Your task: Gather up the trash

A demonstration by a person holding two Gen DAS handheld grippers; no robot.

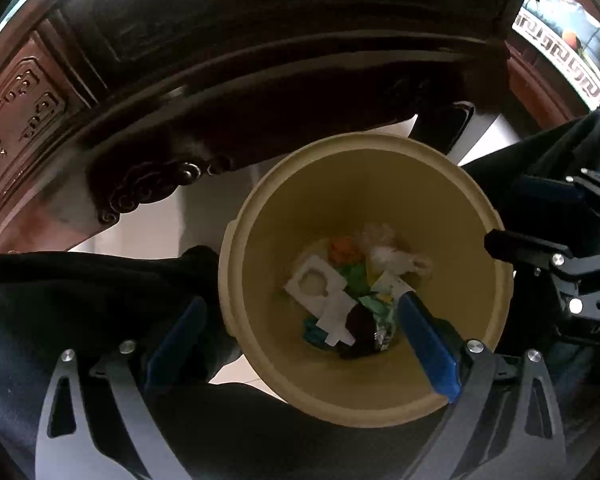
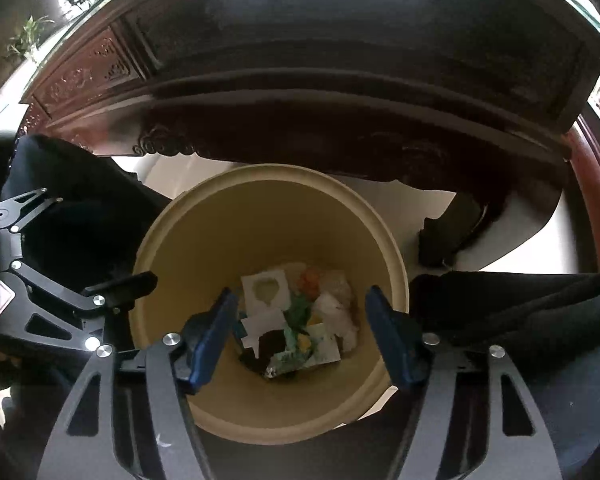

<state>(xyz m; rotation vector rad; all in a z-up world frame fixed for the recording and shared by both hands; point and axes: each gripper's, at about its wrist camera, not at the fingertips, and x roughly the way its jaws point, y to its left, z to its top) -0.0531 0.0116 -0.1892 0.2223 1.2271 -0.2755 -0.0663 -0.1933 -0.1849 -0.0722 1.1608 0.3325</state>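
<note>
Right wrist view: right gripper (image 2: 302, 336) fingers spread, empty, above littered bin (image 2: 204, 216).

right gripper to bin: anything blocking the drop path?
Nothing visible does. The right gripper hangs open and empty directly over the mouth of the beige bin, trash pile at the bottom. The left gripper sits at the rim's left edge, outside the opening.
</note>
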